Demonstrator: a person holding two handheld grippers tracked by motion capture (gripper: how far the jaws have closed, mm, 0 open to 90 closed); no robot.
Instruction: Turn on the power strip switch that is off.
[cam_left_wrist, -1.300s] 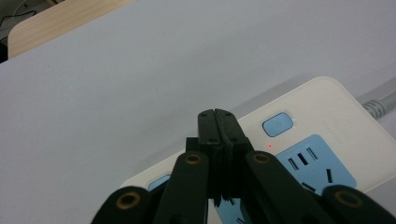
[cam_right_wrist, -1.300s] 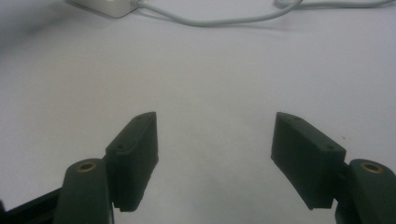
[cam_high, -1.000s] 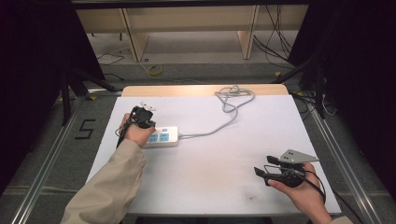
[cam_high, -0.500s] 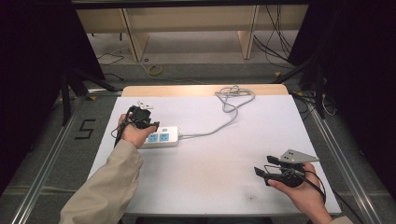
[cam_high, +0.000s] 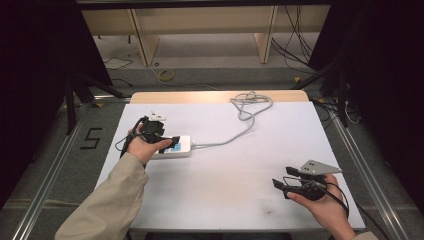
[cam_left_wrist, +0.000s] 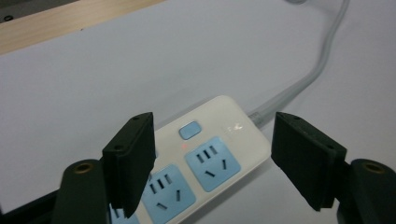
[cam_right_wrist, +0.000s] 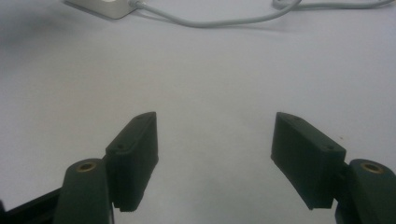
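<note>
A white power strip (cam_high: 181, 146) with blue sockets lies on the white table at the left; its blue switch (cam_left_wrist: 189, 129) and a small red light show in the left gripper view. My left gripper (cam_high: 172, 141) hovers just over the strip (cam_left_wrist: 205, 154), jaws open, with the sockets between and below them. The strip's grey cable (cam_high: 235, 132) runs right and back to a coil (cam_high: 250, 100). My right gripper (cam_high: 278, 186) rests low near the table's front right, open, with nothing between its jaws; the strip's end (cam_right_wrist: 100, 7) lies far ahead of it.
The white table top (cam_high: 225, 170) is bordered by a wooden strip (cam_high: 200, 96) at the back. Metal rails run along both sides on the floor. A wooden shelf frame and loose cables stand behind the table. A "5" mark (cam_high: 91, 138) is on the floor at left.
My left gripper has turned and shifted slightly right over the power strip. The right gripper has stayed in place.
</note>
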